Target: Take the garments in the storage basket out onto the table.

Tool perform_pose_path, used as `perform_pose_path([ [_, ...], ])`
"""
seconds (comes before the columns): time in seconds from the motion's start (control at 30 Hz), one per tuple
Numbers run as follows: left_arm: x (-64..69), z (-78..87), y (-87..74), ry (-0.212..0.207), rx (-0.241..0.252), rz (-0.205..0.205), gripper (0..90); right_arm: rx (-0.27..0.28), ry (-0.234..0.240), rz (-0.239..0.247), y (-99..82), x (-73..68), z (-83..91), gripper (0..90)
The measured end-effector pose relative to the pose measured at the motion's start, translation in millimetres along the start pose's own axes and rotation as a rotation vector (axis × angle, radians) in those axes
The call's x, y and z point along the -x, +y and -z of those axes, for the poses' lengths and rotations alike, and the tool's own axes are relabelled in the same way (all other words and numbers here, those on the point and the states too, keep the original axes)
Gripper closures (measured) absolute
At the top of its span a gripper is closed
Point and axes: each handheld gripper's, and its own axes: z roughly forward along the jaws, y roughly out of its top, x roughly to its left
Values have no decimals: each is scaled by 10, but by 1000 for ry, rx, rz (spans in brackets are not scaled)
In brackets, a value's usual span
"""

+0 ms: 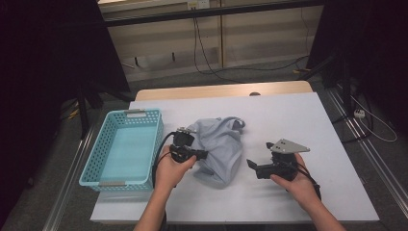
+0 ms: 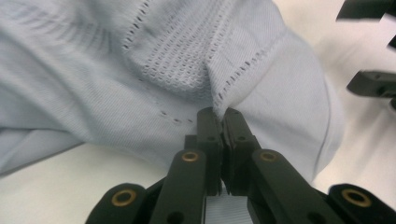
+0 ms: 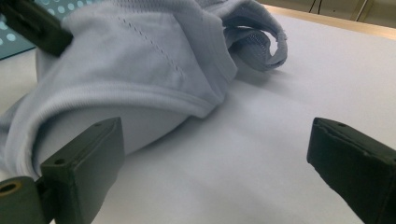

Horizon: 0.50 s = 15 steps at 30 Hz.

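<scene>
Left tongs [image 2: 219, 114] pinch garment [image 2: 140, 70] fold

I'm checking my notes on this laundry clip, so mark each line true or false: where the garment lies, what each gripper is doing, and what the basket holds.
1. The left gripper has its fingers pinched on the pale blue garment. True.
2. The right gripper is clamped on the garment. False: its fingers stand wide apart over the white table cover.
3. The turquoise basket holds the garment. False: the garment lies on the table beside it.
4. The basket sits left of the garment. True.
</scene>
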Motion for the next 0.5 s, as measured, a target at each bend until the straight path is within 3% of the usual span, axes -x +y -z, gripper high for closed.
perform_pose_path([
  [0.17,-151,157,-8,13,33,35,874,1,0,-4,-8,14,12,37],
  [0.33,-309,316,-25,70,79,81,874,3,5,0,-22,8,31,37],
  [0.5,-403,355,-61,76,86,113,874,-2,4,-4,-34,17,33,37],
])
